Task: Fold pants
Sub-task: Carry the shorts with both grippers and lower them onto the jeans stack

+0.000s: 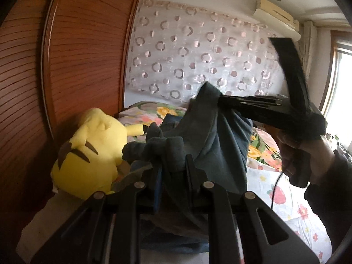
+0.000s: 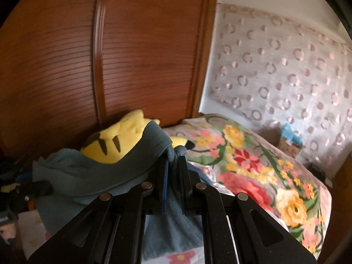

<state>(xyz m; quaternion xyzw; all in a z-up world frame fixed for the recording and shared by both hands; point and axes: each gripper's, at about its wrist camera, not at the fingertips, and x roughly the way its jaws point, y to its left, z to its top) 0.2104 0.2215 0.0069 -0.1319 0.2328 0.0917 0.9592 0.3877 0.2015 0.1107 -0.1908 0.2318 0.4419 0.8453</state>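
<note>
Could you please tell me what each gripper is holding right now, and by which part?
Both hold the blue-grey pants: the left gripper pinches a bunched edge, the right gripper another bunched edge, lifted above the bed.

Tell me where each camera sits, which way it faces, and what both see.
Left wrist: on the left gripper, facing the bed and curtain; shows its jaws clamping the pants, plus the right gripper and hand.
Right wrist: on the right gripper, facing the wardrobe; jaws grip pants.
Shared: pants, yellow plush toy, wardrobe, curtain.

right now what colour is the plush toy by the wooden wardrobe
Yellow with dark brown stripes, the soft plush toy; it shows best in the left wrist view.
</note>
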